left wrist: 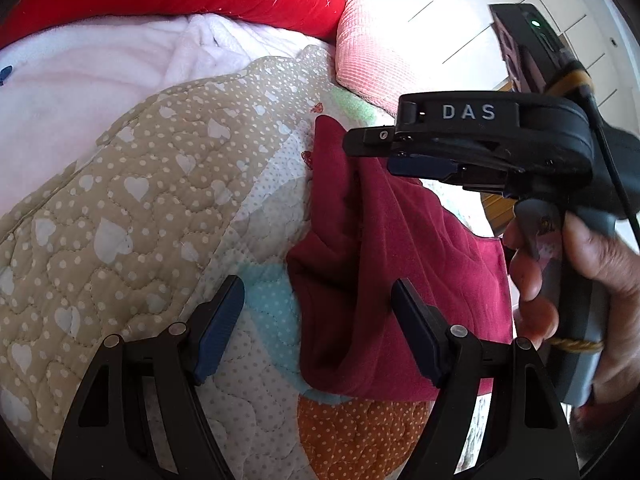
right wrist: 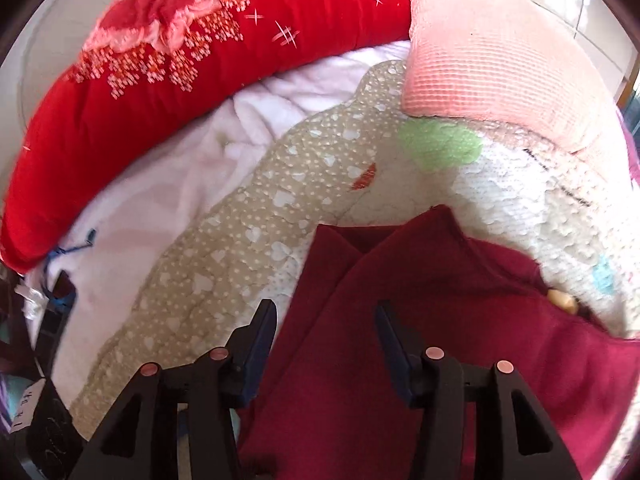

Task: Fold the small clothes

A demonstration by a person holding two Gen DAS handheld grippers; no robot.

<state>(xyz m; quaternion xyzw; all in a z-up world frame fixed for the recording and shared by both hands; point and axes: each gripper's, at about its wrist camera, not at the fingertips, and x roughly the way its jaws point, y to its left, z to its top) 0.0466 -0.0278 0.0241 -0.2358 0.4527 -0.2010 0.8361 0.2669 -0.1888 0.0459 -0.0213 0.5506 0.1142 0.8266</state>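
Observation:
A dark red garment [left wrist: 384, 264] lies crumpled and partly folded on a heart-patterned quilt [left wrist: 132, 208]. My left gripper [left wrist: 316, 292] is open wide just above the garment's near left edge, nothing between its fingers. In the same view my right gripper [left wrist: 370, 154], held by a hand [left wrist: 592, 276], hovers over the garment's far part, pointing left. In the right wrist view the right gripper [right wrist: 326, 312] is open above the dark red garment [right wrist: 420, 312], which spreads under and beyond both fingers; its pads press on nothing. A pointed corner of the cloth lies just ahead.
A red embroidered cushion [right wrist: 160, 80] runs along the far side. A pink waffle-weave pillow [right wrist: 480, 60] sits at the far right, and a white fleece blanket [right wrist: 168, 168] lies between cushion and quilt [right wrist: 240, 240]. A dark object [right wrist: 56, 312] is at the left edge.

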